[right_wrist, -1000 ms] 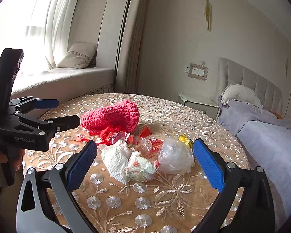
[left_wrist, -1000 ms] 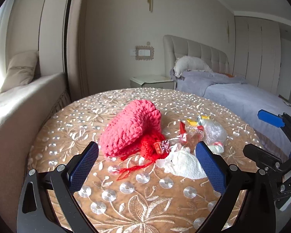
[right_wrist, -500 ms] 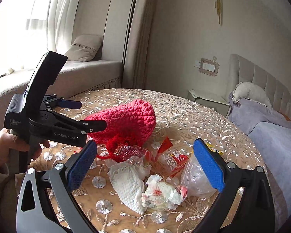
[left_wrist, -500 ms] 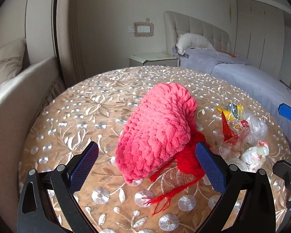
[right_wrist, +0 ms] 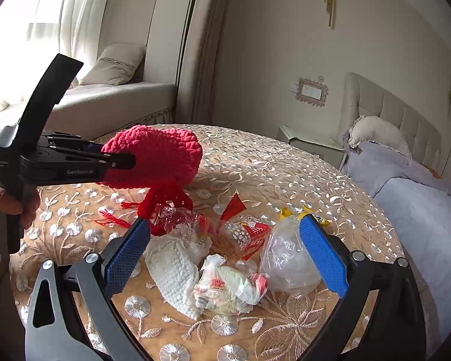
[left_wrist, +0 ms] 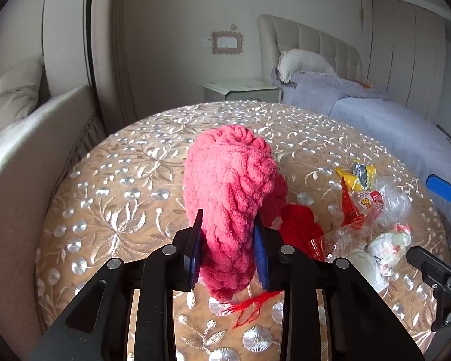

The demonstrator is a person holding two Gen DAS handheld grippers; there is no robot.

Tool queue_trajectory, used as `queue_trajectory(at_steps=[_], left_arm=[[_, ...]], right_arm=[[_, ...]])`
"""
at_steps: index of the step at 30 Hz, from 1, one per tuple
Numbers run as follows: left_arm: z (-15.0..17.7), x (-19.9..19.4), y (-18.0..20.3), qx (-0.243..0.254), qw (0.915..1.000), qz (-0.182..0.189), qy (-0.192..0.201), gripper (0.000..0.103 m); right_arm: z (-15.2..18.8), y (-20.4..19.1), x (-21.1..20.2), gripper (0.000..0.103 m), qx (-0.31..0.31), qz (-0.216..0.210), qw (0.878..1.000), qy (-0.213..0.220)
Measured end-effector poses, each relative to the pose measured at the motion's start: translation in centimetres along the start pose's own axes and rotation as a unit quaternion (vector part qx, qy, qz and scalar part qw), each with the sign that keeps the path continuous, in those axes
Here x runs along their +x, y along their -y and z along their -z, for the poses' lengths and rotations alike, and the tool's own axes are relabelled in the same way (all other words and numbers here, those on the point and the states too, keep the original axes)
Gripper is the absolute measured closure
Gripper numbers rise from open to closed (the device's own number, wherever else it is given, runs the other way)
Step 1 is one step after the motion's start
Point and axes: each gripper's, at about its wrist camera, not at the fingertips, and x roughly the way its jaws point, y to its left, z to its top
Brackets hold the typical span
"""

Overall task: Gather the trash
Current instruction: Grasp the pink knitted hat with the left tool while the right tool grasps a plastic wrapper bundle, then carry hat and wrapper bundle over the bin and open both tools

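The chunky pink-red knitted pouch [left_wrist: 231,198] is sitting mid-table on the round gold-embroidered tablecloth [left_wrist: 129,186]. My left gripper [left_wrist: 227,252] has just been closing and is clamping it. My right gripper [right_wrist: 225,255] is gaping over the crumpled white tissue [right_wrist: 174,273] and clear plastic bag [right_wrist: 285,258] near the front edge.

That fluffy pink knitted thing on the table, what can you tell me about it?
The pink knitted thing is a chunky, soft-looking piece of crocheted yarn, rounded like a pouch or hat; which it is I cannot tell. Darker red yarn with loose threads hangs beneath it. The left tool has just been closing and now pinches its near end between blue pads, squeezing it narrow. It stands over the embroidered tablecloth, beside a heap of wrappers and tissues.
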Motion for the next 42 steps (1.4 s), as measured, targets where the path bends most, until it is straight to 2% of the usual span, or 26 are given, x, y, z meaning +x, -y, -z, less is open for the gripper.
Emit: queue_trajectory(at_steps=[3,7,9,12,14,15,16,18,19,20,21,22,23,25,28,35,42], left_arm=[[-0.3,-2.6,0.3,-0.009,0.9995,0.004,0.030,0.074],[-0.9,-5.5,0.6,-0.015,0.9979,-0.013,0.062,0.075],[-1.1,-6.3,0.5,-0.021,0.9977,-0.006,0.064,0.075],[-0.8,-6.9,0.9,-0.025,0.9976,0.000,0.065,0.075],[-0.3,-7.0,1.0,-0.028,0.9976,0.004,0.063,0.075],[-0.2,-7.0,1.1,-0.029,0.9977,0.009,0.061,0.075],[-0.1,-7.0,1.1,-0.032,0.9977,0.014,0.059,0.075],[0.0,-7.2,1.5,-0.032,0.9975,0.021,0.058,0.075],[0.1,-7.3,1.7,-0.031,0.9974,0.024,0.060,0.075],[0.1,-7.6,2.0,-0.029,0.9972,0.027,0.063,0.075],[0.1,-7.9,2.2,-0.028,0.9970,0.030,0.065,0.075],[0.1,-8.2,2.5,-0.026,0.9969,0.031,0.068,0.075],[0.1,-8.6,2.7,-0.024,0.9967,0.031,0.071,0.075],[0.3,-9.2,3.1,-0.018,0.9967,0.029,0.073,0.075],[0.5,-9.9,3.4,-0.017,0.9964,0.034,0.076,0.075],[1.3,-11.9,6.9,0.000,0.9930,0.070,0.095,0.075],[3.5,-13.2,12.6,0.022,0.9852,0.135,0.104,0.075]], right_arm=[[0.2,0.8,0.6,0.004,0.018,-0.002,1.000,-0.016],[0.0,0.6,1.5,0.004,0.013,-0.004,0.999,-0.035],[0.1,0.6,2.0,0.004,0.006,0.001,0.999,-0.050],[0.8,0.8,2.3,0.006,0.018,-0.017,0.997,-0.077],[1.6,0.8,2.3,0.028,0.022,-0.024,0.995,-0.097],[2.1,0.6,2.4,0.045,0.022,-0.023,0.993,-0.109],[2.4,0.6,2.5,0.048,0.022,-0.018,0.993,-0.119],[2.7,0.8,2.9,0.046,0.018,-0.006,0.991,-0.133],[2.7,1.0,3.1,0.038,0.024,-0.011,0.989,-0.146],[2.8,1.0,3.5,0.035,0.021,-0.011,0.986,-0.164],[3.1,0.8,3.8,0.036,0.011,-0.015,0.984,-0.175],[3.3,0.6,3.8,0.042,0.002,-0.014,0.986,-0.168],[3.4,0.4,3.6,0.044,-0.003,-0.012,0.987,-0.162],[3.5,0.5,2.8,0.046,0.000,-0.018,0.989,-0.150],[3.1,1.1,-0.1,0.046,0.017,-0.028,0.994,-0.104],[1.9,2.9,-8.4,0.046,0.016,0.027,0.999,-0.010],[4.3,4.8,-16.0,0.046,0.024,0.099,0.993,0.066]])
